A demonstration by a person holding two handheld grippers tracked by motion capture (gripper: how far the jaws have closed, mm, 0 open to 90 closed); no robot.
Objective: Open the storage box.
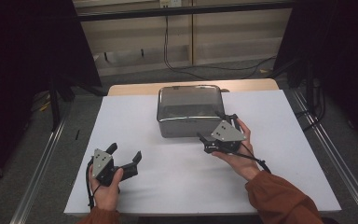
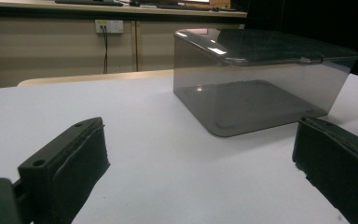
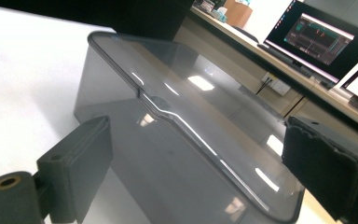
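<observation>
Now the right gripper (image 1: pixel 213 127) gapes wide (holding nothing) at the lidded box's (image 1: pixel 189 108) near corner.

The high view is looking down from above; both gripper views are looking low and close at the smoky transparent plastic box (image 1: pixel 190 111) (image 2: pixel 261 79) (image 3: pixel 182 140), frame centre.

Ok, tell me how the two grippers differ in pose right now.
The left gripper rests on the white table, well short of the lidded box; the right gripper sits at the box's front right corner. The left points up-right, the right points left. Both are open, holding nothing.
</observation>
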